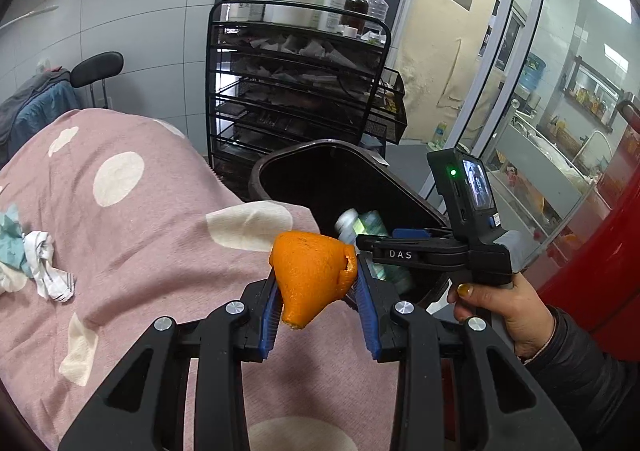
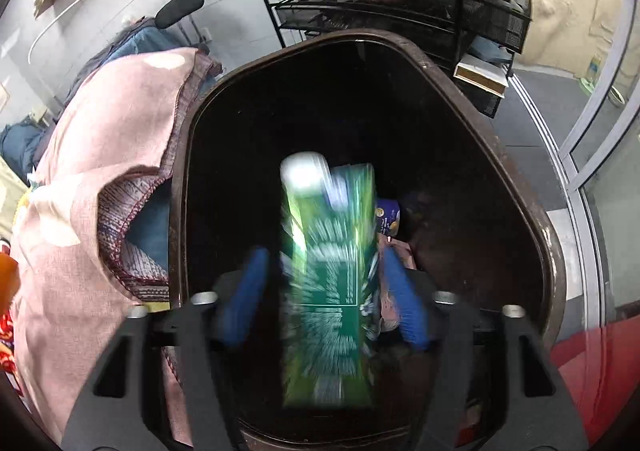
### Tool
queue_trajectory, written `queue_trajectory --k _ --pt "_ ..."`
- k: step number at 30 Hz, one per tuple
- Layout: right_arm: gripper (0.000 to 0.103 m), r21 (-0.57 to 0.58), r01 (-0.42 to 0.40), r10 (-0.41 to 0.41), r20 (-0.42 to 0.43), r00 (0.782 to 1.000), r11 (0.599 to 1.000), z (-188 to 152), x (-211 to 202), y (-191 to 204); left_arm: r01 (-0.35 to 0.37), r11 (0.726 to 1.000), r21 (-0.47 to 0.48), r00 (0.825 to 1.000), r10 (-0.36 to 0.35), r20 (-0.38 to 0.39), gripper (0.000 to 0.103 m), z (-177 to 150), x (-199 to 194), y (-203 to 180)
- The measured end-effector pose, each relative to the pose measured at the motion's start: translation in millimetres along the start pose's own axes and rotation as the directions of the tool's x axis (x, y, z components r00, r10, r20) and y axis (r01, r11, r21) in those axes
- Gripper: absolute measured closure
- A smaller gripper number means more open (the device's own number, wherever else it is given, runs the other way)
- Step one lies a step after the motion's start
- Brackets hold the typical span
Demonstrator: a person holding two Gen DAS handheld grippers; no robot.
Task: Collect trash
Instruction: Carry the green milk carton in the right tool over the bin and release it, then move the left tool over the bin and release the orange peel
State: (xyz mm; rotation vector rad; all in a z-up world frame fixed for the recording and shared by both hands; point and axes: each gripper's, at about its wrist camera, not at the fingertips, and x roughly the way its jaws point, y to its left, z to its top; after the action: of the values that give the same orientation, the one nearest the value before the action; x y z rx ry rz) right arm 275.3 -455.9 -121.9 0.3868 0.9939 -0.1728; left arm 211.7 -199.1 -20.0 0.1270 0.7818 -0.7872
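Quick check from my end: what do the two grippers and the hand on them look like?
Both grippers, left and right, are black plastic with ribbed blue finger pads and silver bolts. The right one, seen from the left camera, reads "DAS" in white and has a green light and small screen. The hand has a gold-painted nail and dark sleeve.

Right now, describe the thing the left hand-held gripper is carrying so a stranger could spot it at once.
Find the pink spotted blanket beside the dark bin. Above the blanket's edge near the bin, the left hand-held gripper pinches an orange peel between its blue pads. It is the only bright orange thing there, a hollow cone-like cup of rind, unlike the white and teal crumpled paper on the blanket.
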Motion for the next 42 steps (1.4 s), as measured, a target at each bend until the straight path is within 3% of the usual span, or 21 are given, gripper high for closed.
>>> queue_trajectory --k 10,16,34,36,39,42 --pt "0.023 0.011 -0.066 0.065 0.118 0.991 0.998 -29 -34 5 0.04 0.999 0.012 0.998 -0.039 -0.046 0.069 14 23 -13" --pt "0.019 -0.044 -0.031 0.039 0.183 0.982 0.999 -49 -59 14 0.045 0.998 0.031 0.996 -0.043 -0.078 0.069 27 46 -23" --pt "0.016 -0.033 0.016 -0.009 0.209 0.978 0.999 -78 -85 -4 0.038 0.994 0.105 0.979 -0.016 -0.202 0.068 46 111 -53" --pt "0.015 -0.034 0.017 -0.01 0.205 0.979 0.999 -80 -85 -6 0.034 0.994 0.105 0.978 -0.012 -0.208 0.066 47 115 -54" --pt "0.015 -0.03 0.014 -0.008 0.198 0.98 0.999 -82 -85 -6 0.032 0.995 0.092 0.976 -0.011 -0.219 0.055 48 119 -53" --pt "0.015 -0.033 0.01 -0.004 0.188 0.982 0.999 -84 -83 -6 0.031 0.997 0.076 0.977 -0.015 -0.213 0.036 49 120 -50"
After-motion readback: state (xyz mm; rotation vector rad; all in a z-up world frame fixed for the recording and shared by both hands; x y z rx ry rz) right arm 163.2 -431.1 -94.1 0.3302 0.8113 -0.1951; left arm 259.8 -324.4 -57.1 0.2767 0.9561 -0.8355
